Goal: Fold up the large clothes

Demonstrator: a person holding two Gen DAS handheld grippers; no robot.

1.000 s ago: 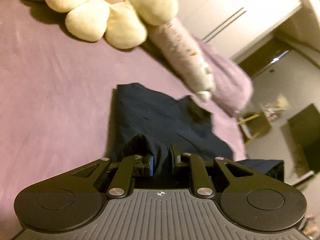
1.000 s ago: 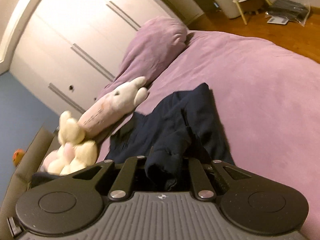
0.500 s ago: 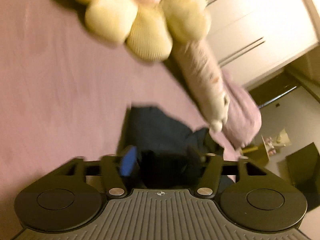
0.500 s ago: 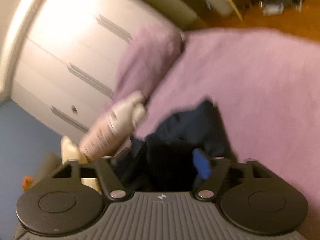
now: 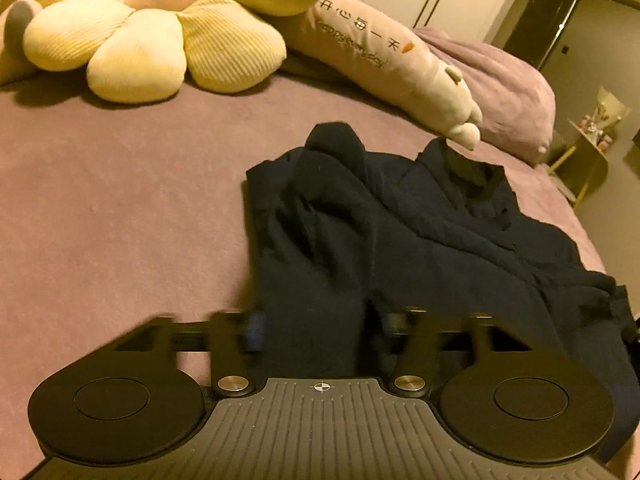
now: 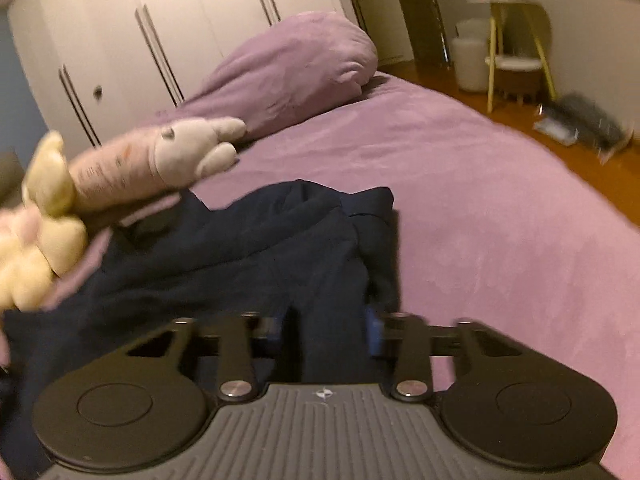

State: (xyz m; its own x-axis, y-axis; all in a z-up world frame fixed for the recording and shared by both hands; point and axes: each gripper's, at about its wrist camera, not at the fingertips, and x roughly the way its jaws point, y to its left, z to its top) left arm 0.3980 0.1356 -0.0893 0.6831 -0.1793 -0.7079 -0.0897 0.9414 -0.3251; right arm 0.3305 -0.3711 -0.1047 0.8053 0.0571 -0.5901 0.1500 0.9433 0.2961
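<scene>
A purple bedspread [image 5: 100, 208] covers the bed and serves as the reference surface. A purple pillow [image 6: 296, 76] lies at its head end, in front of the white wardrobe doors [image 6: 168, 28].

The dark navy garment [image 5: 400, 240] lies crumpled on the bedspread, with loose folds and ridges across its upper layer. Its far edge reaches the feet of a long pink plush toy [image 5: 384, 60], which rests between the garment and the pillow. A yellow flower-shaped cushion [image 5: 156, 36] sits on the bedspread just beside that toy, apart from the garment.

The left gripper [image 5: 320, 330] is positioned at the near edge of the garment. Its jaws have just been closing and stand partly open. A raised fold of the garment sits between the blue pads [image 5: 254, 332]; whether the pads press on it cannot be told, as the left finger is blurred.

The right gripper [image 6: 324, 330] is positioned at the garment's near edge, on the side away from the plush toy. Its jaws have just been closing. A band of navy fabric fills the gap between the pads [image 6: 372, 334], and both pads bear against it.
</scene>
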